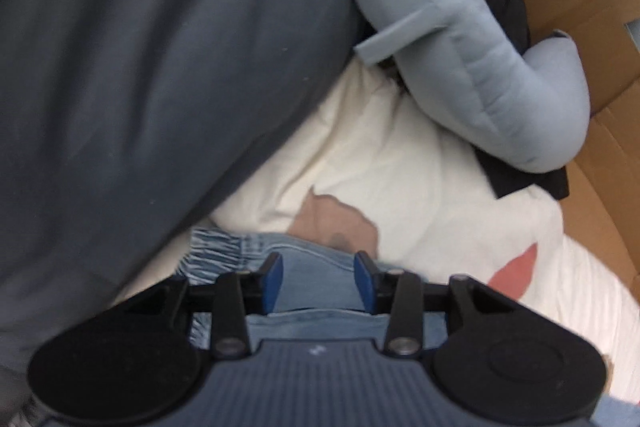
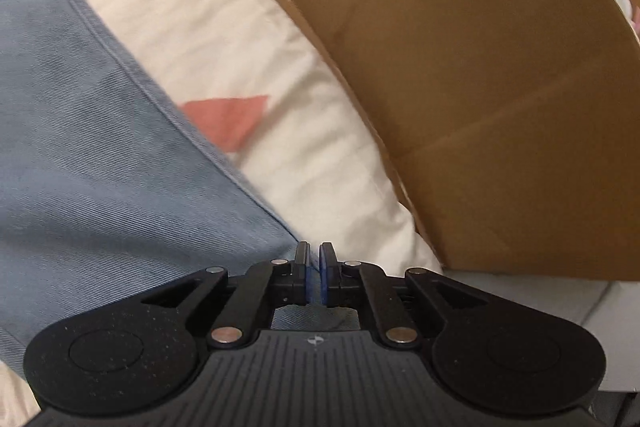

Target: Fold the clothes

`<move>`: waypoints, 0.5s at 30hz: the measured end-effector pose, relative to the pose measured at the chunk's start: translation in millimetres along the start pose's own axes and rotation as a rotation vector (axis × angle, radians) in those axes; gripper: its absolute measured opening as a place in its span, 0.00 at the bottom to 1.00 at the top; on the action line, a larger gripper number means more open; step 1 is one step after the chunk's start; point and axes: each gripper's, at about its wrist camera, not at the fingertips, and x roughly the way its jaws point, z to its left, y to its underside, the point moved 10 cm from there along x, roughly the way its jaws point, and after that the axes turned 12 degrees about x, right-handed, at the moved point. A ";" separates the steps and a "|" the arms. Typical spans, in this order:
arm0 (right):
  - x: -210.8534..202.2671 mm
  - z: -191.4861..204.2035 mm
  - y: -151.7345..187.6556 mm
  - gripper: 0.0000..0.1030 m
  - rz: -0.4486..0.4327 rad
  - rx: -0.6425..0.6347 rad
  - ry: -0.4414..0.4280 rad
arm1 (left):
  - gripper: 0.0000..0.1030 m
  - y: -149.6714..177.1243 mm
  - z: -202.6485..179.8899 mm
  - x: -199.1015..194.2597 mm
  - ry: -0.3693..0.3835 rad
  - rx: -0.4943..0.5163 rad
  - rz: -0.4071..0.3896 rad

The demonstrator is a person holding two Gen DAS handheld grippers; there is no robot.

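Observation:
In the left wrist view my left gripper [image 1: 318, 269] is open and points down over a light blue denim garment [image 1: 316, 283]. The garment's gathered elastic waistband [image 1: 214, 247] lies just left of the blue pads [image 1: 275, 277]. Denim lies in the gap between the jaws, but the pads do not press on it. In the right wrist view my right gripper [image 2: 315, 261] is shut, with only a thin slit showing. It pinches the corner of the same blue denim garment [image 2: 100, 155], which spreads out up and to the left.
A large dark grey cloth [image 1: 140, 67] fills the left of the left wrist view. A pale blue padded cushion [image 1: 460, 39] lies over dark clothes [image 1: 516, 11]. Beneath is a cream sheet [image 2: 248, 39] with pink patches. A cardboard box wall [image 2: 480, 87] stands close on the right.

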 end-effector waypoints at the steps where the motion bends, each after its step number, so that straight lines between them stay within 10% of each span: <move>1: 0.5 1.3 -1.5 0.11 -0.001 -0.005 -0.006 | 0.41 1.9 2.9 3.0 -0.016 0.024 0.003; 4: 3.1 2.1 -6.9 0.33 -0.004 -0.014 -0.027 | 0.40 6.0 3.9 20.7 -0.050 0.093 0.019; 15: 20.8 4.2 -9.5 0.35 0.048 -0.081 -0.073 | 0.44 3.6 -0.9 72.5 -0.198 0.207 0.024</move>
